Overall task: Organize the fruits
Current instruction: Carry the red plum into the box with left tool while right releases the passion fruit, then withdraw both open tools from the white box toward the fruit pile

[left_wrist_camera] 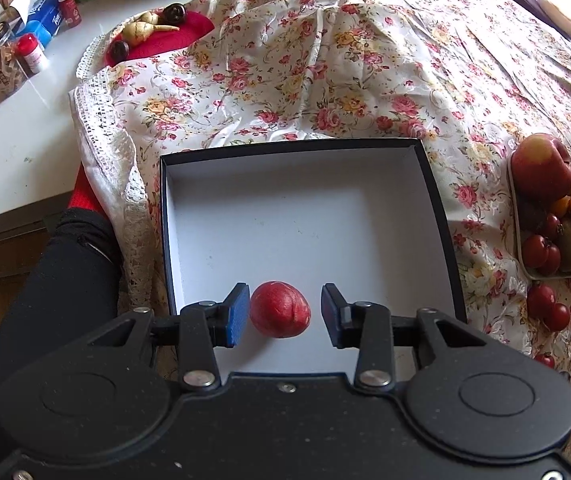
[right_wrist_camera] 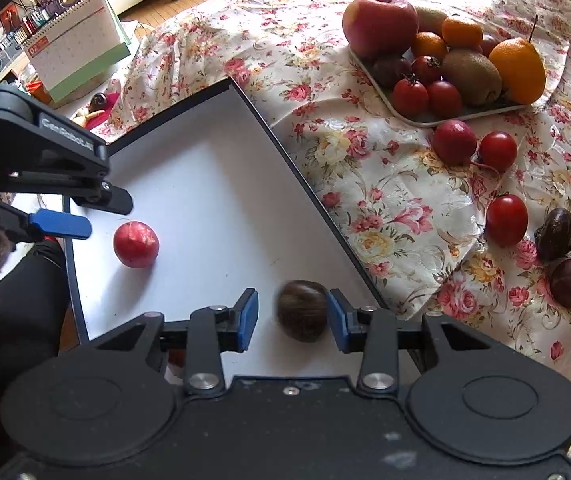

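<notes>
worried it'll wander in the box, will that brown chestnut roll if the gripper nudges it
Probably yes: the chestnut looks rounded and glossy, and its blur hints at motion. The box floor looks smooth and flat, so little would stop it. The open right gripper straddles it loosely.

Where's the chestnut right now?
The chestnut is inside the box, near its right wall, between the open right gripper fingers. The red fruit lies to its left.
</notes>
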The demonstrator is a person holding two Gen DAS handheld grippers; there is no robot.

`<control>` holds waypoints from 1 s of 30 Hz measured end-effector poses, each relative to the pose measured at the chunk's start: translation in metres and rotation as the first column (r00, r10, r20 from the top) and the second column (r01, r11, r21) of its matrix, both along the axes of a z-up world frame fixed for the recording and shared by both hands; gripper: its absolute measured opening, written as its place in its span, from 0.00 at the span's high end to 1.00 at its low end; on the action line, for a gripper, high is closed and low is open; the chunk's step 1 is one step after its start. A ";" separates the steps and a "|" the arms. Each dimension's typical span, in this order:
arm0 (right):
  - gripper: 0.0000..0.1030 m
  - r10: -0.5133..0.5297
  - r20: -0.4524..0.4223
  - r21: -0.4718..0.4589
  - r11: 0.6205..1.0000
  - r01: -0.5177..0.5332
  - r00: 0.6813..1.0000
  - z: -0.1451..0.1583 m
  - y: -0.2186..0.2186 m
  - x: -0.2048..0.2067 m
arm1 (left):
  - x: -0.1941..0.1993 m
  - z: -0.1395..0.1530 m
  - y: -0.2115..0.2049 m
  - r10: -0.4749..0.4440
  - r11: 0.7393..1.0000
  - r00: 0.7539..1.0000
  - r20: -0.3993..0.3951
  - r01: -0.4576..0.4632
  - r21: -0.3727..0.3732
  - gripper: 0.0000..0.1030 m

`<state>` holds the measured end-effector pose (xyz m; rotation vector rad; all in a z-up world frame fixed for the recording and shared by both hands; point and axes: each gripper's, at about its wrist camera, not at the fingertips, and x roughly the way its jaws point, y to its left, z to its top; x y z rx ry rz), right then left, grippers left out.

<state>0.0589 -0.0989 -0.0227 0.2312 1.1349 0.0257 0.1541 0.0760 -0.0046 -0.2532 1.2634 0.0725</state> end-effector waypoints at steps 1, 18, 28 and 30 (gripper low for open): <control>0.60 0.002 -0.003 0.004 1.000 -0.002 1.000 0.000 0.000 0.000 | 0.000 0.000 0.000 0.000 1.000 1.000 0.001 0.000 -0.003 0.54; 0.60 0.011 -0.006 0.010 1.000 -0.011 1.000 0.003 0.001 -0.012 | 0.002 0.000 0.018 0.049 0.991 0.999 -0.013 -0.050 -0.121 0.54; 0.60 -0.013 0.030 0.031 0.999 0.012 0.999 0.019 -0.016 -0.016 | 0.002 0.004 0.005 -0.009 0.997 1.000 0.024 0.011 -0.078 0.54; 0.60 -0.030 0.041 0.029 0.999 0.029 0.999 0.023 -0.024 -0.018 | 0.002 0.006 0.002 -0.026 0.998 0.999 0.037 0.029 -0.064 0.54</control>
